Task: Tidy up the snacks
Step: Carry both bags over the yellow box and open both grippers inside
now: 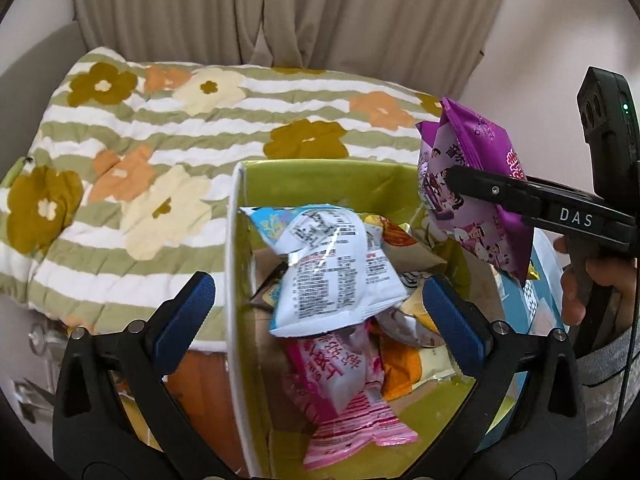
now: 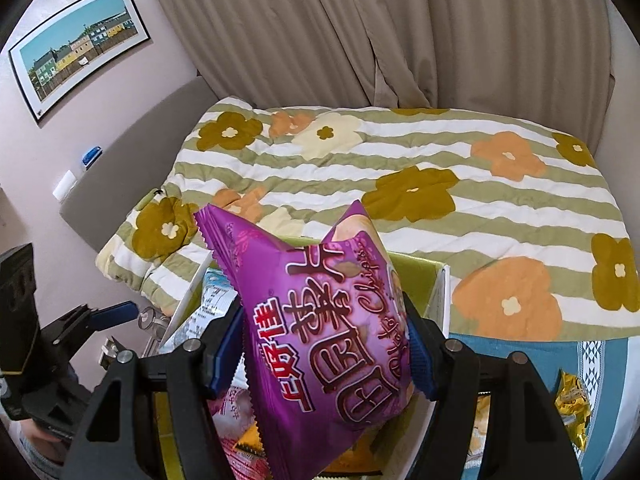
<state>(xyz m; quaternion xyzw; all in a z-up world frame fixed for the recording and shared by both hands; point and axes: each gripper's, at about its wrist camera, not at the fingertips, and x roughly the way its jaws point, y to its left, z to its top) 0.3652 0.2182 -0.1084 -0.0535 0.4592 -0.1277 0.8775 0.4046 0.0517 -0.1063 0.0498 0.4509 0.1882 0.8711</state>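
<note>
Blue pads of the left gripper (image 1: pixel 318 312) stand wide apart low in the left view, nothing between them; they straddle the near left wall of the box (image 1: pixel 234 280), one pad outside it and one over its inside. Just beyond them, inside the box, lie a pink packet (image 1: pixel 344 392), a white packet (image 1: pixel 336 276) on top of the heap, and orange and yellow wrappers underneath. So several snacks are already stowed.

At mid right of that view the right gripper (image 2: pixel 326 350) comes in sideways, its jaws clenched on a purple chip bag (image 2: pixel 320 344), which hangs above the far right part of the box and, as far as I can tell, touches nothing in it. That bag looks like the next to go in; I judge it needs lowering and letting go.

Only the right view, at its lower right edge, shows a gold wrapper (image 2: pixel 572 400) lying on a blue cloth (image 2: pixel 516 354) outside the box, so at least one snack is left to gather. It also shows a framed picture (image 2: pixel 76 48) at upper left. Only the left view lays open what the box holds; in the right view the purple bag hides most of it. Farthest in both lies the flowered quilt (image 2: pixel 400 168) before the curtains.
</note>
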